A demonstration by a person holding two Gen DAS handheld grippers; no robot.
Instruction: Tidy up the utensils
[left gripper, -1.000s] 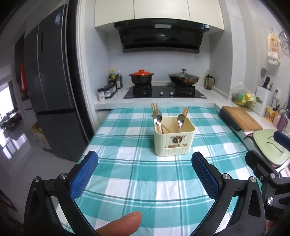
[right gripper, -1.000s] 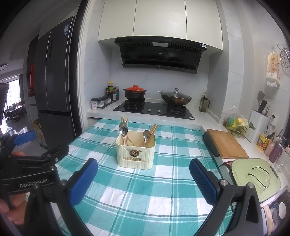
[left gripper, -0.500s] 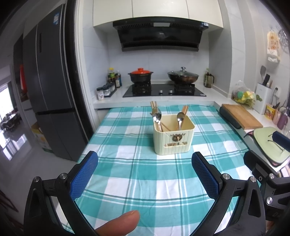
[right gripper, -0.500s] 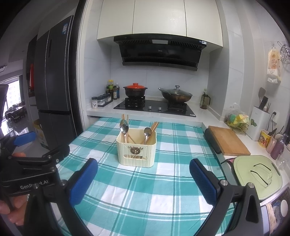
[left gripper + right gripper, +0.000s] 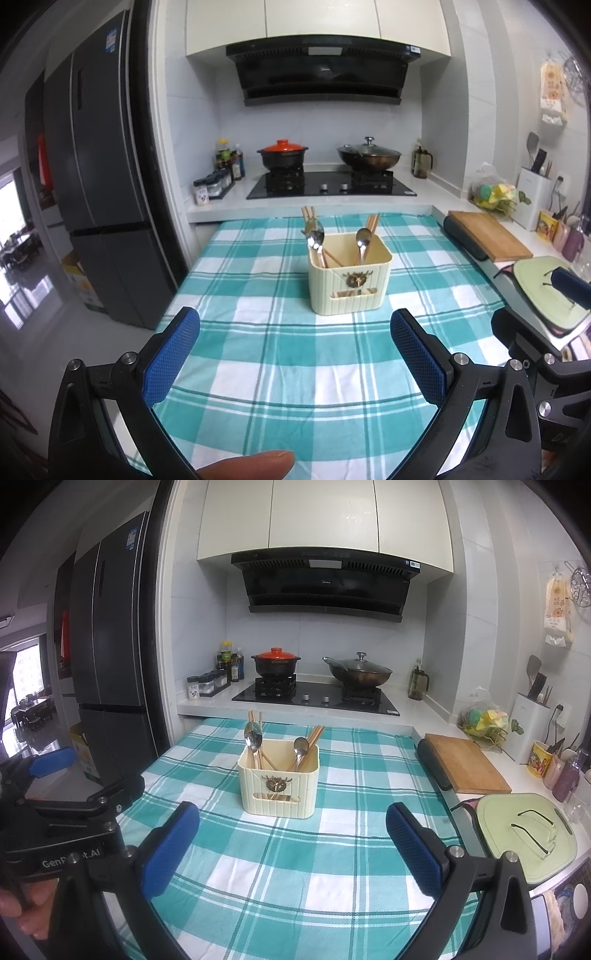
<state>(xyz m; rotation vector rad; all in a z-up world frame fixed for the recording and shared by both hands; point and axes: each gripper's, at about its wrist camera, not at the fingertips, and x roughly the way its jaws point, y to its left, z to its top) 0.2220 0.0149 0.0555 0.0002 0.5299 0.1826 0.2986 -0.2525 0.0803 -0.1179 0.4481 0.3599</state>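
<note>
A cream utensil holder stands upright on the teal checked tablecloth; it also shows in the right wrist view. Metal spoons and wooden chopsticks stand in it, in two groups. My left gripper is open and empty, held above the cloth well short of the holder. My right gripper is open and empty, also short of the holder. The left gripper's body shows at the left of the right wrist view.
A stove with a red-lidded pot and a wok sits behind the table. A wooden cutting board and a green board with glasses lie at the right. A dark fridge stands at the left.
Both grippers have risen and drawn back a little, so the holder sits slightly lower and farther in each view. Both stay open and empty.
</note>
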